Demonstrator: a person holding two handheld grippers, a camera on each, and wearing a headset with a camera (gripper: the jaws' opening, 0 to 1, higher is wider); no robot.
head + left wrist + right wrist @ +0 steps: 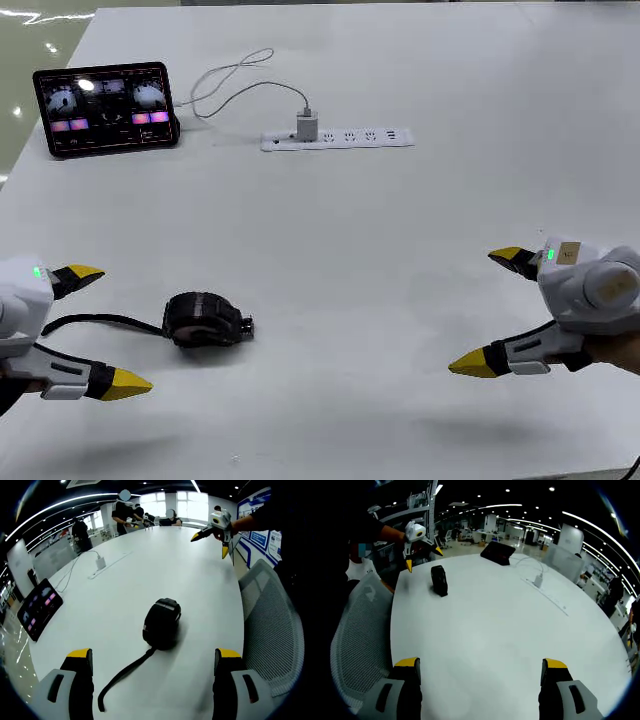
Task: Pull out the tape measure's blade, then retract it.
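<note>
A black tape measure [204,319] lies on the white table [380,230], its black wrist strap [95,323] trailing left; its blade is not drawn out. My left gripper [113,328] stands open just left of it, yellow tips either side of the strap. In the left gripper view the tape measure [162,622] lies a short way ahead between the open jaws, untouched. My right gripper [487,311] is open far to the right, holding nothing. The right gripper view has the tape measure [438,579] far off, beside the left gripper [423,555].
A tablet [107,108] with a lit screen stands at the back left. A white power strip [338,138] with a charger and looping cable [235,85] lies at the back centre. A mesh chair [272,615] is at the table's near edge.
</note>
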